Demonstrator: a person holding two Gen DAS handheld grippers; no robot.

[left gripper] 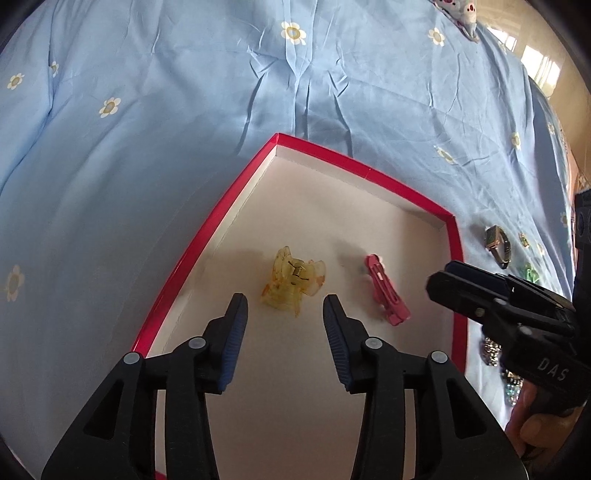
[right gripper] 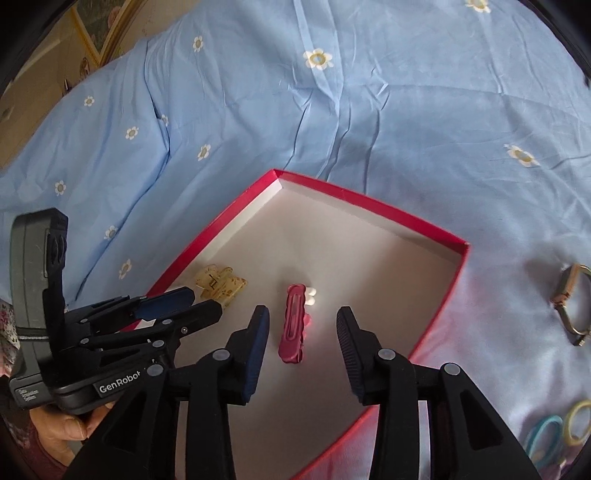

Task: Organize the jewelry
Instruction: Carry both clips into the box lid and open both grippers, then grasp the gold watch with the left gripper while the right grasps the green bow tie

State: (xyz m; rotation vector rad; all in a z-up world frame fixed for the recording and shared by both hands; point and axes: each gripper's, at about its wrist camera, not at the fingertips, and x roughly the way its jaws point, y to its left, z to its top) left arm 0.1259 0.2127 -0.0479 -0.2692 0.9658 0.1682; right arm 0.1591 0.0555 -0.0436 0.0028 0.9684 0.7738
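Observation:
A shallow red-rimmed box (left gripper: 236, 192) (right gripper: 369, 199) with a white floor lies on a blue flowered bedsheet. Inside lie a translucent yellow claw clip (left gripper: 293, 280) (right gripper: 221, 286) and a pink hair clip (left gripper: 386, 290) (right gripper: 293, 326). My left gripper (left gripper: 285, 308) (right gripper: 188, 301) hovers open over the box, the yellow clip just beyond its tips, nothing between the pads. My right gripper (right gripper: 302, 321) (left gripper: 443, 280) is open too, its fingers standing either side of the pink clip without touching it.
On the sheet right of the box lie a small watch (left gripper: 498, 245) (right gripper: 570, 302), green trinkets (left gripper: 530, 273), sparkly pieces (left gripper: 491, 349) and coloured hair rings (right gripper: 554, 432). A person's hand (right gripper: 66, 424) holds the left gripper. A framed picture (right gripper: 99, 26) leans at far left.

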